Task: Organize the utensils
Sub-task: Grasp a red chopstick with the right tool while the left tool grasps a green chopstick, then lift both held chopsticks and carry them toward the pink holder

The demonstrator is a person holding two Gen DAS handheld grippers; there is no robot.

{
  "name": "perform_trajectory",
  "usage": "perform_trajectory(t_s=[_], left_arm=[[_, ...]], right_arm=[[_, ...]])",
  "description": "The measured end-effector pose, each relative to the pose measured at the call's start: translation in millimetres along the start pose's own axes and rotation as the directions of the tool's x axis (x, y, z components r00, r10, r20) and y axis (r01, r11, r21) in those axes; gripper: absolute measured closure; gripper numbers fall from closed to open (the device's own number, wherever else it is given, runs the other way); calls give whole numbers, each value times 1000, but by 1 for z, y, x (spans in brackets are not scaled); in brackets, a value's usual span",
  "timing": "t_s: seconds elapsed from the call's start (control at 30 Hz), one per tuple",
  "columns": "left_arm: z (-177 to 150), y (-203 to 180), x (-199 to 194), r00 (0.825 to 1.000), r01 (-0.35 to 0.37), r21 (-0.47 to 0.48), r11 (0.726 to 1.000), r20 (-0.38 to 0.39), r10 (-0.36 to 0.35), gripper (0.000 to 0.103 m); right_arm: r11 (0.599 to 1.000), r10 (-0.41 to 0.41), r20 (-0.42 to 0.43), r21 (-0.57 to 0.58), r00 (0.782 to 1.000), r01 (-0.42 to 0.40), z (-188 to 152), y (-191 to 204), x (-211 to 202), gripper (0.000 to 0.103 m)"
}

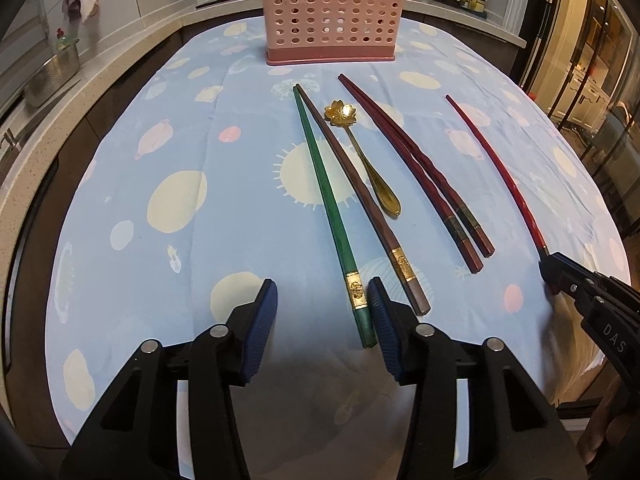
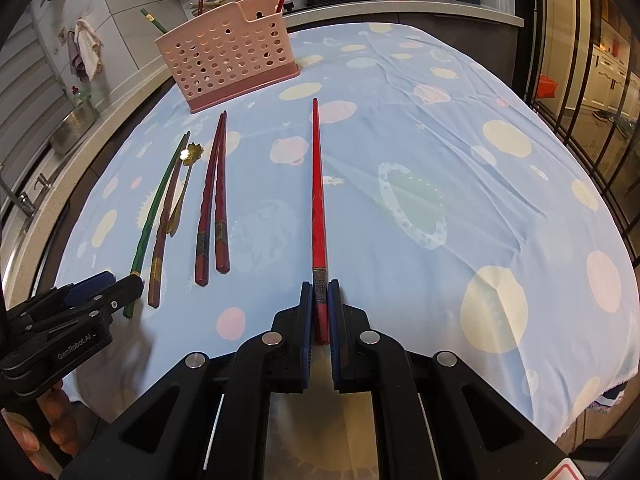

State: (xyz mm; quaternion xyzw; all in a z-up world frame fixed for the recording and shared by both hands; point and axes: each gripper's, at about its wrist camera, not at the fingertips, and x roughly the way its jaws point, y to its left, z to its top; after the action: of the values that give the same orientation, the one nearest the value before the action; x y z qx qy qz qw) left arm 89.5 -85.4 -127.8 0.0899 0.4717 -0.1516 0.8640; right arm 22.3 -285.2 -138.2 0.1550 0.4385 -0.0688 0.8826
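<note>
Right hand-held gripper point(image 2: 320, 304) apparently clamps the red chopstick's point(image 2: 318, 184) near end.

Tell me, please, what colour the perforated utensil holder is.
Pink; the utensil holder shows best in the left wrist view.

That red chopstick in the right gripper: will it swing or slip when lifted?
Likely stiff, not floppy. The right gripper pinches the red chopstick near its butt end, so the long tip may droop or pivot. Its glossy finish suggests some slip.

left tool point(image 1: 322, 300) spread wide, right tool point(image 2: 320, 300) clamped
</note>
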Motion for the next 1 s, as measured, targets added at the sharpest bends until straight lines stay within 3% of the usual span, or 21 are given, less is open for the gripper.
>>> perform_trajectory(t_s=[0.13, 0.53, 0.77, 1.0], left_arm=[[0, 11, -2, 1000, 23, -16, 1000, -6, -23, 94], [-12, 43, -28, 999, 48, -85, 995, 8, -47, 96], [-7, 58, -59, 997, 50, -116, 992, 64, -43, 96], [10, 69, -98, 988, 54, -141, 989, 149, -33, 96]], right_arm=[[1000, 1, 0, -2, 1000, -1, 0, 0, -1, 96], [1000, 14, 32, -5, 999, -14, -3, 0, -26, 96], [999, 47, 121, -7, 992, -46, 13, 3, -66, 96], [996, 84, 230, 0, 970, -87, 39, 3, -109, 96]])
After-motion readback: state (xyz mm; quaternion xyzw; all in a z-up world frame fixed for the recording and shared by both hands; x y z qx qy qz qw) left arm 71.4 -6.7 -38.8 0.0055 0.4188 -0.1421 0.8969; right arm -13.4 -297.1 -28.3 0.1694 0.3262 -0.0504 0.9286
